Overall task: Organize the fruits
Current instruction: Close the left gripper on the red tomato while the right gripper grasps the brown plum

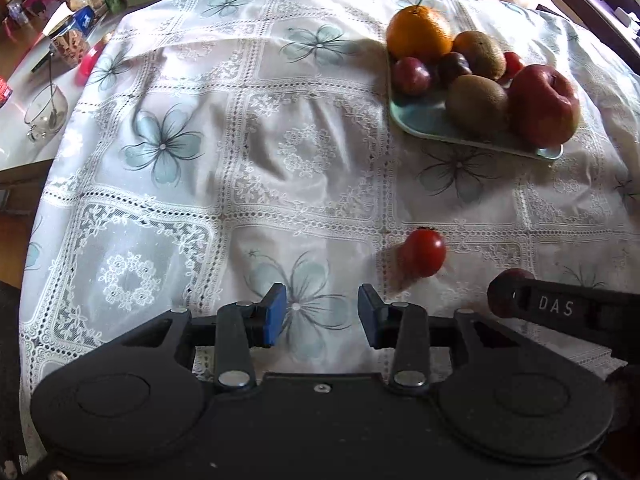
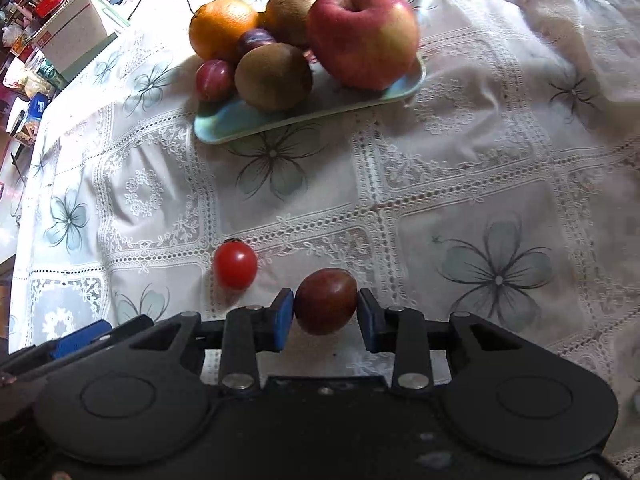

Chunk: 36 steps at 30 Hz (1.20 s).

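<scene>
The right gripper [image 2: 325, 316] has a dark red plum [image 2: 326, 301] between its two blue pads [image 2: 283, 316]; the left pad touches the fruit, while at the right pad I cannot tell if there is contact, so a firm pinch is not sure. This plum sits low over the white lace tablecloth [image 2: 460, 184], which carries pale blue flower prints. Just beside it lies a small red tomato [image 2: 235, 265].

The left gripper [image 1: 322, 314] is spread wide and holds nothing. In its view the side of the right gripper shows the letters "DAS" [image 1: 555, 306] (the only writing I can read).

Farther back stands a pale green tray [image 2: 224, 126] with an orange [image 2: 222, 28], a big red apple [image 2: 362, 34], two kiwis and small plums on it.
</scene>
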Each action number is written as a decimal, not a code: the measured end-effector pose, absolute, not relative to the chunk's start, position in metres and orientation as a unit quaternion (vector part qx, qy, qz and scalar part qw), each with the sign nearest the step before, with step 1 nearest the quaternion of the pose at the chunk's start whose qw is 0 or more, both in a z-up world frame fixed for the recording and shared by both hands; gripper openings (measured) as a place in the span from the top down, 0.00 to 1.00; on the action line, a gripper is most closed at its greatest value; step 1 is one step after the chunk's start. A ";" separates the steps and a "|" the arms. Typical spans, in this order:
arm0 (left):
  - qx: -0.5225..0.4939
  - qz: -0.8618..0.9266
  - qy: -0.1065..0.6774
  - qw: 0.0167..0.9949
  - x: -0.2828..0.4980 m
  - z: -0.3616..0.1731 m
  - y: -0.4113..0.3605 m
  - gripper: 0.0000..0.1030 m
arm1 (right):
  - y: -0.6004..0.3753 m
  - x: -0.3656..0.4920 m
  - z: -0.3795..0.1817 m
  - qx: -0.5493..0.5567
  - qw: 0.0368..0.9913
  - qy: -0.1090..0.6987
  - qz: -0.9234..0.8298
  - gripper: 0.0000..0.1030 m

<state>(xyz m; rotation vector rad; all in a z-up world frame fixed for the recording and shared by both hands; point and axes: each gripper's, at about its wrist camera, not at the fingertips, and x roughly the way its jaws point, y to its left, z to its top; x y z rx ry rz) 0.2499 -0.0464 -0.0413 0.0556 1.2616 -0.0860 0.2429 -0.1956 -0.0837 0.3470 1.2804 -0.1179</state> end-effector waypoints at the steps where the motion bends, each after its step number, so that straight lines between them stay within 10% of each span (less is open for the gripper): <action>1: 0.025 -0.049 0.588 0.807 0.251 -0.042 -0.053 0.53 | -0.200 0.240 -0.081 0.158 0.788 0.591 -0.060 0.66; 36: 0.019 -0.059 0.613 0.788 0.276 -0.097 -0.103 0.61 | -0.234 0.232 -0.098 0.164 0.769 0.612 -0.081 0.64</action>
